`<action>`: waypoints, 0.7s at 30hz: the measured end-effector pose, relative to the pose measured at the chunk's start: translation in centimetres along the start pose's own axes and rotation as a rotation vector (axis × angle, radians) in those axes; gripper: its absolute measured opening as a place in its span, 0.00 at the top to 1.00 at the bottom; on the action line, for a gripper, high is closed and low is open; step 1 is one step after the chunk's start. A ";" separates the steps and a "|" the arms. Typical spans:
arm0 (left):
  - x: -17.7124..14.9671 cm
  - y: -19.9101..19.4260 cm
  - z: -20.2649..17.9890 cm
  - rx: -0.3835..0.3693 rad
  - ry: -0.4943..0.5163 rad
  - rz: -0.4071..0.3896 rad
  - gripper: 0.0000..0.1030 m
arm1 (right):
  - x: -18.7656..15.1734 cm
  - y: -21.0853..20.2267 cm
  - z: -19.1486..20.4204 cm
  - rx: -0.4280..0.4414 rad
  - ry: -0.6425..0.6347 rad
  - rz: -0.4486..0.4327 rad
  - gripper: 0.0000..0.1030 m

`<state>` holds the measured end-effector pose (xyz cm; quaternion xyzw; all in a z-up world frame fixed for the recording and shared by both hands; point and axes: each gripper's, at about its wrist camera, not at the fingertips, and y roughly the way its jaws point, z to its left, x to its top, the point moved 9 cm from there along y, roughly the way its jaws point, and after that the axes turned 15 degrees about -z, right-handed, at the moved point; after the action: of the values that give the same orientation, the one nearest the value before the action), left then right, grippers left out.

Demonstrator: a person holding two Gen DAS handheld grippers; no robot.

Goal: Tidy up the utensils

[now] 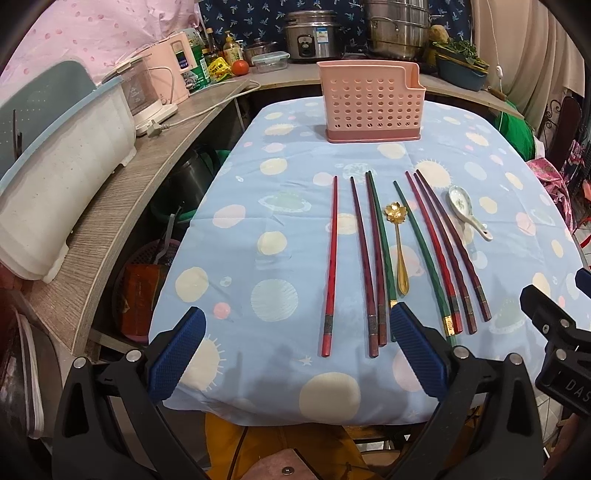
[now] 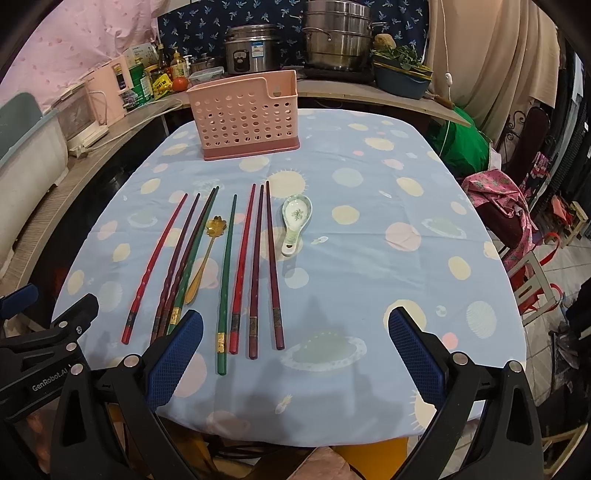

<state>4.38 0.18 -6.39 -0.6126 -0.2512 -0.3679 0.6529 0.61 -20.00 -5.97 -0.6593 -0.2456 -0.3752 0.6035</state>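
Observation:
Several chopsticks (image 1: 373, 258) (image 2: 240, 273), red, maroon and green, lie side by side on the blue tablecloth. A gold spoon (image 1: 397, 247) (image 2: 203, 254) lies among them. A white ceramic spoon (image 1: 467, 212) (image 2: 295, 221) lies at their right. A pink perforated utensil holder (image 1: 371, 103) (image 2: 245, 114) stands at the far side. My left gripper (image 1: 295, 350) is open and empty above the table's near edge, left of the chopstick ends. My right gripper (image 2: 295, 354) is open and empty near the chopsticks' near ends.
A wooden counter (image 1: 110, 206) runs along the left with a white dish rack (image 1: 55, 177) and a pink appliance (image 1: 173, 70). Pots (image 1: 395, 29) and a rice cooker (image 1: 310, 35) stand behind the table (image 2: 406, 258). A chair with cloth (image 2: 506, 206) stands at the right.

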 end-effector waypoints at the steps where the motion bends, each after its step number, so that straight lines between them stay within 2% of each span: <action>1: 0.0 0.0 0.0 0.000 -0.001 -0.002 0.08 | 0.0 0.0 0.0 0.001 0.000 -0.001 0.06; 21: -0.1 -0.6 -0.7 -0.009 0.019 -0.002 0.08 | 0.0 -0.5 -0.2 0.004 0.011 -0.009 0.07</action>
<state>3.76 -0.51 -6.26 -0.6119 -0.2440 -0.3755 0.6520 0.15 -20.08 -5.66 -0.6551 -0.2459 -0.3809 0.6044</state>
